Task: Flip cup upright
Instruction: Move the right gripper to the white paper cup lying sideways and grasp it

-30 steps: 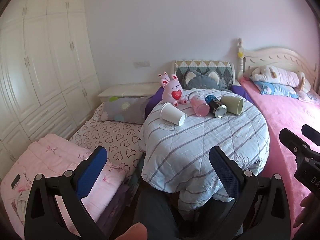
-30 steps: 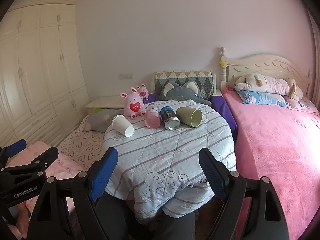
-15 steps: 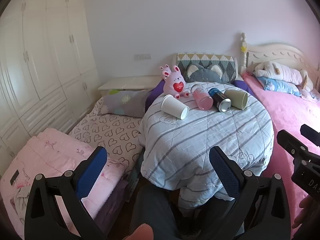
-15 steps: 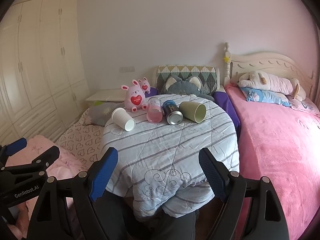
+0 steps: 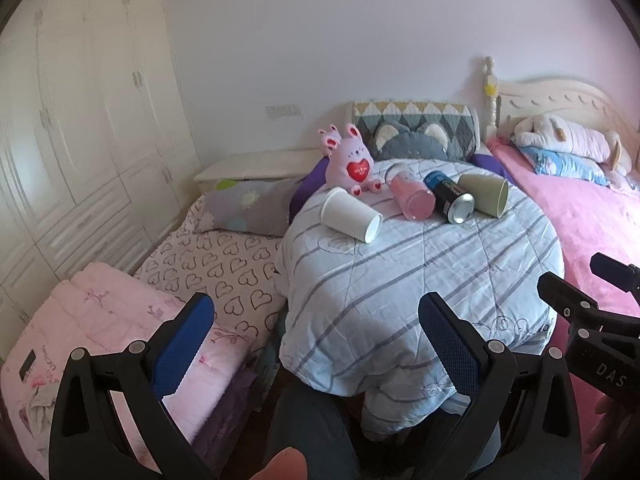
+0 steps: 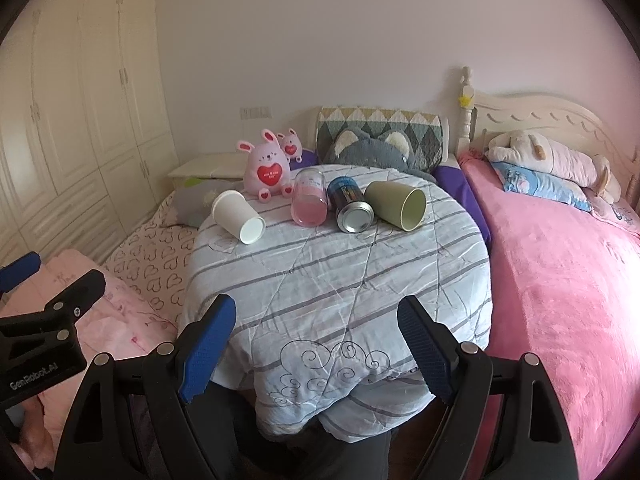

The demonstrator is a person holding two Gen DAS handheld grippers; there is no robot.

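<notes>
Four vessels lying toppled in a row at far side of quilted round table (image 6: 340, 280): white paper cup (image 6: 239, 217), pink cup (image 6: 309, 197), can (image 6: 351, 205), green cup (image 6: 396, 205). Long axes roughly toward cameras, bases or mouths facing near. Left gripper (image 5: 316, 340) and right gripper (image 6: 316, 344) both spread, holding nothing, well short at near edge. White cup judged nearer left; green nearer right.

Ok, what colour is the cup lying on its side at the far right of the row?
Olive green cup, clearest in the right wrist view.
</notes>
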